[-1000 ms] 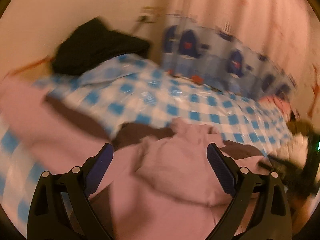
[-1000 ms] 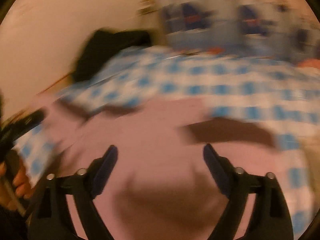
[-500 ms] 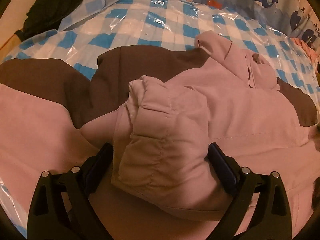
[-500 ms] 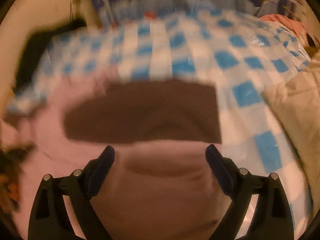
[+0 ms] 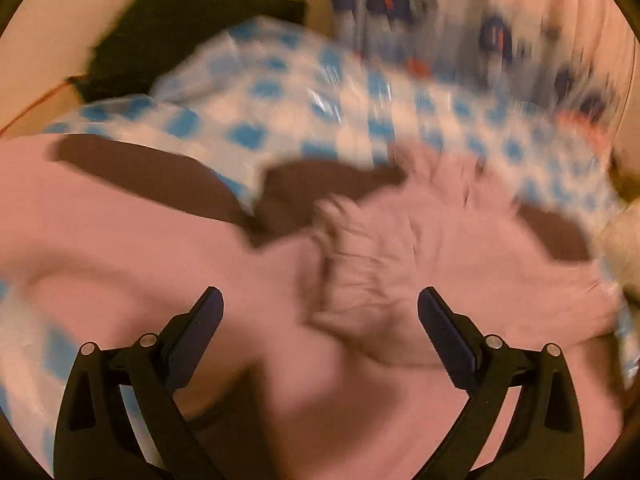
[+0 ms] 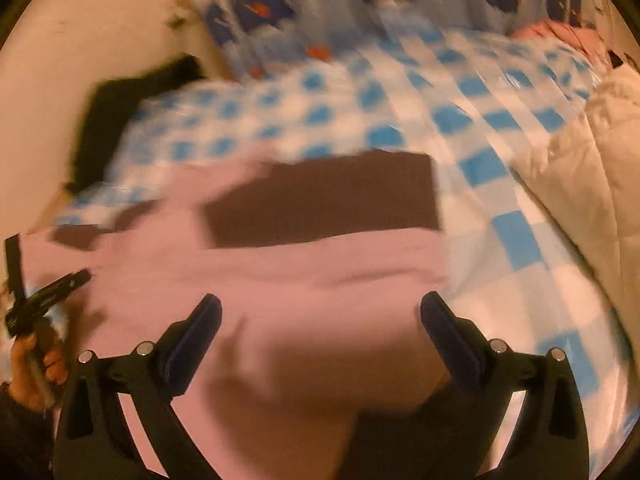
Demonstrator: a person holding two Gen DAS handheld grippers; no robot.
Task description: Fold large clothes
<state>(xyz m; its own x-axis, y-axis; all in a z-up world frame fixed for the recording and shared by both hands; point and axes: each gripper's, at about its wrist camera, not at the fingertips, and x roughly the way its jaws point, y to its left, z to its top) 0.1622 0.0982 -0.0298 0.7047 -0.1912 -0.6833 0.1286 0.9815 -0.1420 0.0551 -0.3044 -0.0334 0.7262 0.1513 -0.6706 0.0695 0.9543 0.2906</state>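
Observation:
A large pink garment with dark brown panels lies spread on a blue-and-white checked plastic sheet. Its gathered pink cuff lies bunched just ahead of my left gripper, which is open and empty above the cloth. In the right wrist view the same garment shows a flat brown panel. My right gripper is open and empty over the pink cloth. Both views are blurred.
A black garment lies at the far left by the wall. A whale-print curtain hangs behind. A cream quilt lies at the right. The left gripper's handle and hand show at the right view's left edge.
My left gripper has pulled back and up from the cuff, which lay between its fingers. My right gripper has swung and lifted a little; the brown panel sits farther ahead.

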